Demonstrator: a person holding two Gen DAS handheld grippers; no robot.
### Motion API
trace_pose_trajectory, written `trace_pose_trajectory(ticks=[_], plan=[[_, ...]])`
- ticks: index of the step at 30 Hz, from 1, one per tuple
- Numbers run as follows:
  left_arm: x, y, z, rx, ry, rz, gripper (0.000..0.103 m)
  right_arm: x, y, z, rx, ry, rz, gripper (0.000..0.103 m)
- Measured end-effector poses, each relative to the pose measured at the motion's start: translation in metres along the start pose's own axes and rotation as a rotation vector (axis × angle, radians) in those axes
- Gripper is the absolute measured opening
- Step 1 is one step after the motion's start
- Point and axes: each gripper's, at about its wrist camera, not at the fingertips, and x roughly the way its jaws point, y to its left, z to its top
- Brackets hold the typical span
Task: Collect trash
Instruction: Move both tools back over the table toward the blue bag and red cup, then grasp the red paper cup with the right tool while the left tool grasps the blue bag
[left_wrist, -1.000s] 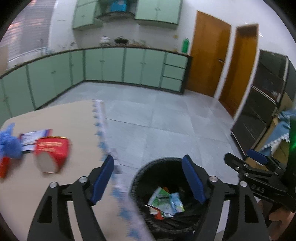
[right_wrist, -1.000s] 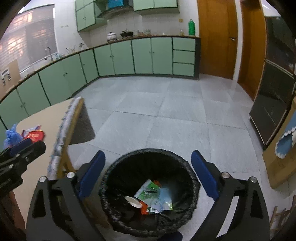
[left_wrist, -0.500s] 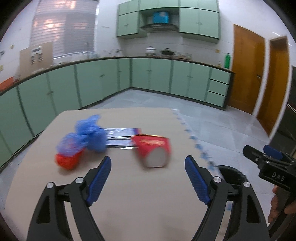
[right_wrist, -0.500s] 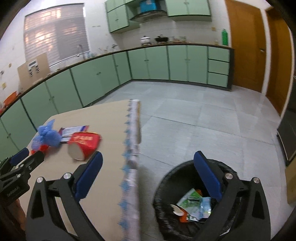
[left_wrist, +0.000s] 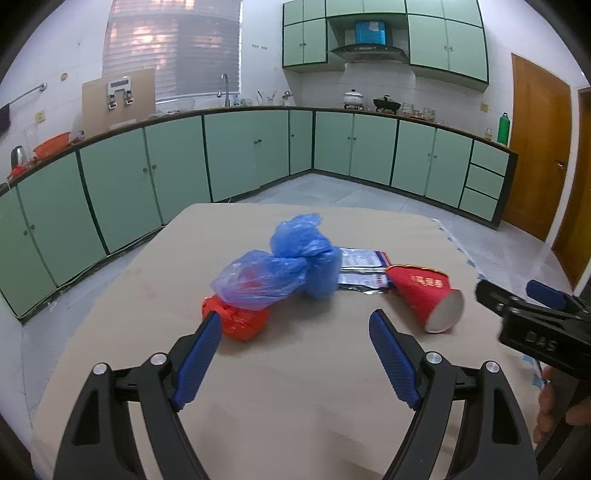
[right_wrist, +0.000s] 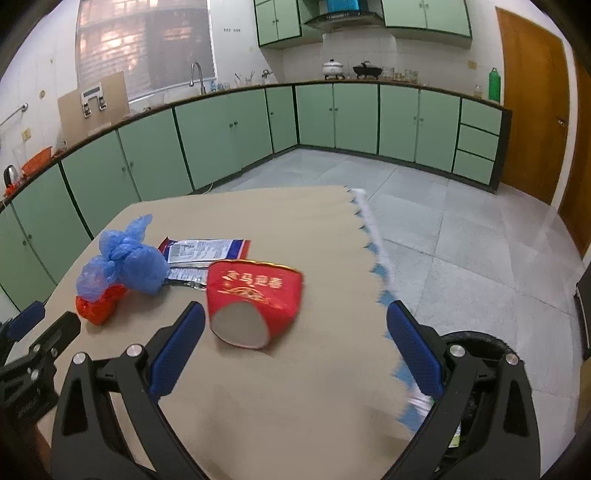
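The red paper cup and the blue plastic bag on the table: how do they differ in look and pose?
The red paper cup is rigid, printed with gold lettering, and lies on its side; the blue plastic bag is soft, translucent and crumpled. The cup lies apart on bare table; the bag rests against a red bag. Both lie untouched on the table.

A home kitchen: green base cabinets (left_wrist: 240, 158) run along two walls under a worktop with a sink tap (left_wrist: 224, 84), a range hood (left_wrist: 369, 53) and pots (left_wrist: 353, 98).
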Motion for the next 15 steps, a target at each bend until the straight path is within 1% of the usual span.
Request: trace_pose_trajectory(ticks=[4,8,12,15], plan=[[0.009,0.012,-0.001,-0.006,0.012,0.012,0.080,0.027,0.017,0.001,-0.007,0.046,-0.015,0.096],[0.016,0.025,-0.004,-0.028,0.031,0.016,0.080,0.047,0.025,0.002,-0.011,0.086,-0.034,0.096],[0.022,0.033,-0.005,-0.032,0.041,0.016,0.080,0.063,0.029,0.003,-0.009,0.117,-0.058,0.096],[0.026,0.036,-0.005,-0.041,0.047,0.010,0.080,0.076,0.029,0.005,0.013,0.149,-0.059,0.096]])
